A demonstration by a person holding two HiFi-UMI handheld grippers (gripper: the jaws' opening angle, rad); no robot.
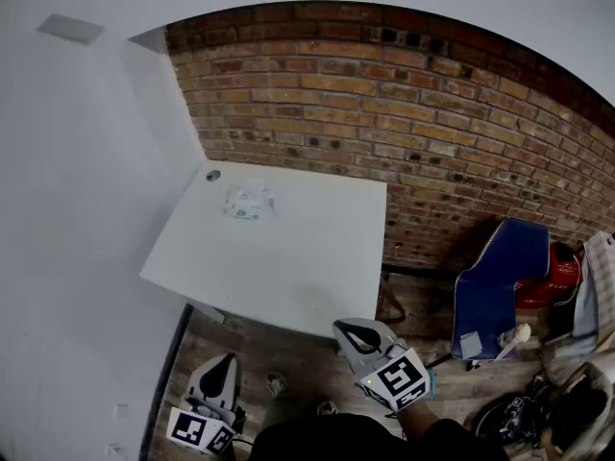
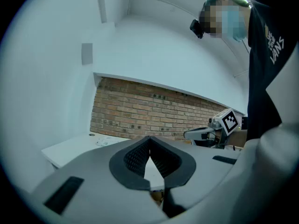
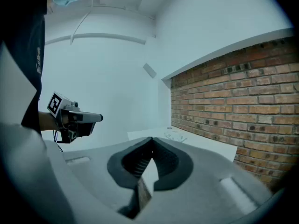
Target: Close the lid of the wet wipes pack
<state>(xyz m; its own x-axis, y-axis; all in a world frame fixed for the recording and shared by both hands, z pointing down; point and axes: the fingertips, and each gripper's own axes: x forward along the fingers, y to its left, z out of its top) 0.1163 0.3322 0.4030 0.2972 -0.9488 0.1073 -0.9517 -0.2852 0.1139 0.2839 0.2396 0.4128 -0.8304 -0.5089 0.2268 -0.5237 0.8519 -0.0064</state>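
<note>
Wet wipes pack (image 1: 250, 202) lies on table (image 1: 307, 257); label perhaps teal, illegible.

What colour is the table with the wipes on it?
The table is plain white, seen best in the head view.

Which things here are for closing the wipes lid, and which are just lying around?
For the job:
- wet wipes pack
- white table it lies on
- left tool and right tool, both shut and empty

Just lying about:
- blue chair
- red thing behind it
</note>
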